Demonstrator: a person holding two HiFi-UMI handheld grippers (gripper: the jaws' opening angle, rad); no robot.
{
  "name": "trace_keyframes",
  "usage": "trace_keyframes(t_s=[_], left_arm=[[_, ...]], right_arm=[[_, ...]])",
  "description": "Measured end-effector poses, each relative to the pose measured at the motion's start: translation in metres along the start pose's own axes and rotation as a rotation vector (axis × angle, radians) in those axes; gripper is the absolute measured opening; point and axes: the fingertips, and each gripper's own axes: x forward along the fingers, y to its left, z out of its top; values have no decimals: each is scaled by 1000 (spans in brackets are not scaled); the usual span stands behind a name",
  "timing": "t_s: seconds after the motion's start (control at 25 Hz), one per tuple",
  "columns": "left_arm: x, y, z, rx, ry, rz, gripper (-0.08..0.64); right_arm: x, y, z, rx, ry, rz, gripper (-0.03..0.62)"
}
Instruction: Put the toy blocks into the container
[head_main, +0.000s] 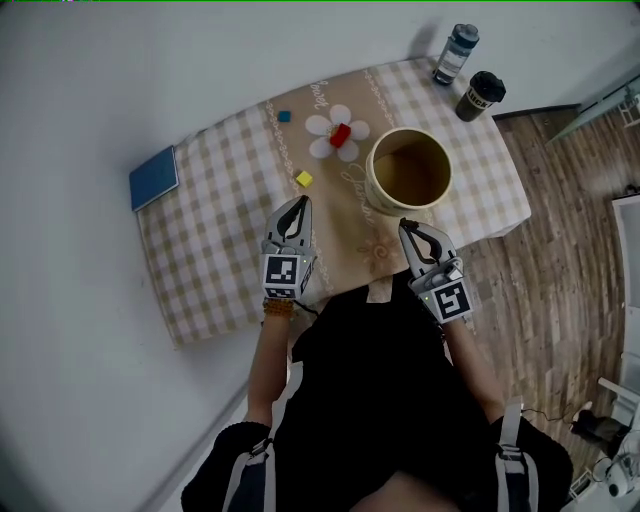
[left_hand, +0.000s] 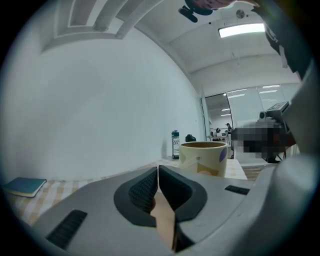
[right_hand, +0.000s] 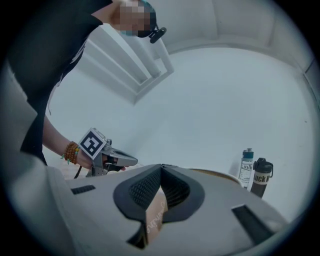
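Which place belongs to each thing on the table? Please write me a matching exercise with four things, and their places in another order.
Things:
1. red block
2. yellow block
3. blue book
4. dark cup

Places:
A. at the left edge of the table
B. on the white flower
C. at the far right corner, beside the clear bottle
D. alone on the cloth, nearer the person than the flower

Pairs: 1-B, 2-D, 3-A, 4-C

Office-like room, glass partitions (left_hand: 218, 112) and ceiling strip light (left_hand: 241, 30), wood floor (head_main: 570, 285), cloth-covered table (head_main: 210, 260) by white wall (head_main: 80, 100)
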Motion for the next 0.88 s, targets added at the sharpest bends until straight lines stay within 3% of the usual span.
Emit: trace_keyframes(t_s=[0.2, 0.4, 0.6, 0.88], left_arm=[[19, 18, -24, 34, 51, 33, 14], [38, 27, -56, 37, 140, 18, 17], [54, 42, -91, 1, 231, 2, 154], [74, 53, -126, -72, 333, 2, 198]], right_arm=[[6, 2, -19, -15, 17, 27, -2], [13, 5, -20, 7, 2, 39, -2], [18, 8, -21, -16, 2, 37, -2], [12, 9, -26, 1, 17, 6, -2]])
